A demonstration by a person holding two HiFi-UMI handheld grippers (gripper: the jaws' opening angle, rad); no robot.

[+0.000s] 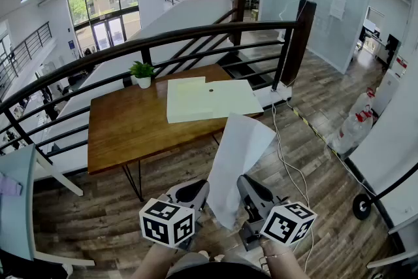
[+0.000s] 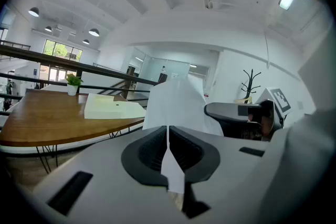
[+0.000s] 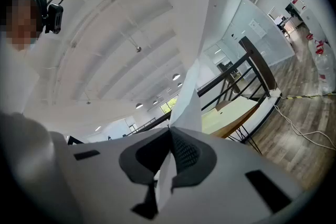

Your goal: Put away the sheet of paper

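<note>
Two grippers, one sheet; we enter the items as follows.

- sheet of paper: white, held in the air between both grippers, above the wood floor and just short of the table's near right corner. It touches no surface. Its lower end is pinched from both sides; its upper part stands up and leans away from us, slightly bowed.
- left gripper: jaws closed on the sheet's lower left part. In the left gripper view we see the paper edge running down the seam where the dark pads meet. A marker cube sits on its near end.
- right gripper: jaws likewise clamped on the sheet, lower right part. In the right gripper view the paper rises out of the shut pads and fills the middle of the picture.
- table: brown wood on thin black legs, set against the black railing.
- pale yellow sheets: flat at the table's far right corner, overlapping each other; possibly a folder, we cannot tell.
- potted plant: small, white pot, at the table's far edge, left of the yellow sheets.
- bottles: large and clear, on the floor well to the right of the table.
- cable: pale, trailing over the floor from the railing post.
</note>
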